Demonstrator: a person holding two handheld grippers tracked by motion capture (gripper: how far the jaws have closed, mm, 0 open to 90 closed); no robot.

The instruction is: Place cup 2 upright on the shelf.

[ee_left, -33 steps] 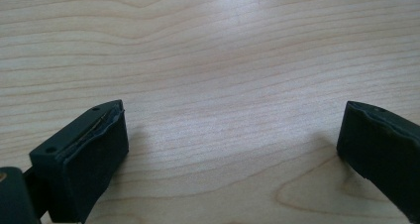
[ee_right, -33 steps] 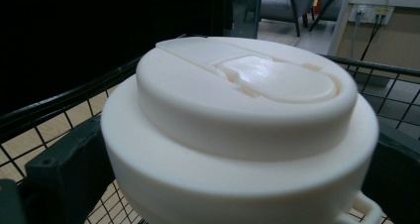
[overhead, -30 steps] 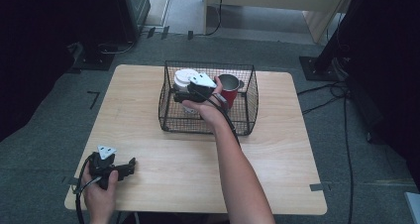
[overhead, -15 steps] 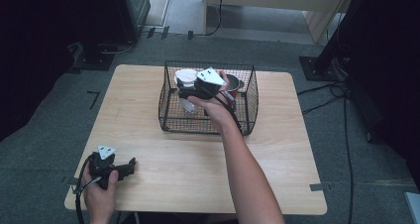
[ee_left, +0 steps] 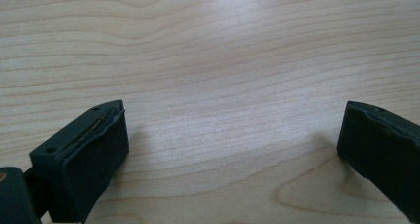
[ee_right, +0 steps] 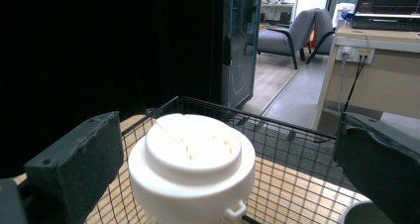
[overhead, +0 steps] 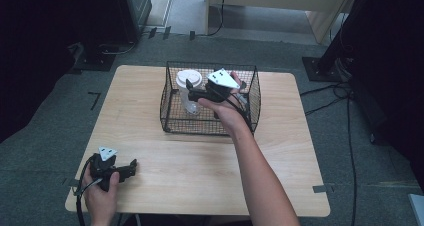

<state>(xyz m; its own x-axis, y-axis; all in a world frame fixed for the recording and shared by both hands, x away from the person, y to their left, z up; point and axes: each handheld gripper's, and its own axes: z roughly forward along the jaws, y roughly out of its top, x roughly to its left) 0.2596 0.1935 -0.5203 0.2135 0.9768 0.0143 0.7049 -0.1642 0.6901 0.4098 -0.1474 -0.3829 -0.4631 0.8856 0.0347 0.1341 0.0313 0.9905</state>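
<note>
1. The pale wooden table (overhead: pixel 200 166) with rounded corners fills the middle of the high view, and its grain runs under the left gripper's camera.
2. A black wire-mesh basket (overhead: pixel 172 117) with a square rim sits at the far middle of the table; in the right gripper view its rim (ee_right: pixel 277 122) crosses behind the cup.
3. A clear plastic cup with a white domed lid (overhead: pixel 189 79) stands upright inside the basket, in its left half. Its lid (ee_right: pixel 190 159) shows large between the jaws in the right gripper view.
4. The right gripper (overhead: pixel 192 88) is held over the basket, pointed at the cup. Its jaws stand wide apart, one on either side of the lid, and neither appears to touch it.
5. The left gripper (overhead: pixel 131 167) rests on the near left corner of the table, well apart from the basket, its jaws spread with bare wood between them.
6. Judged from this, the step in hand is the reach for the cup. The next move calls for bringing the jaws level with the lid or the wall below it, closing squarely, then lifting straight up past the rim.
</note>
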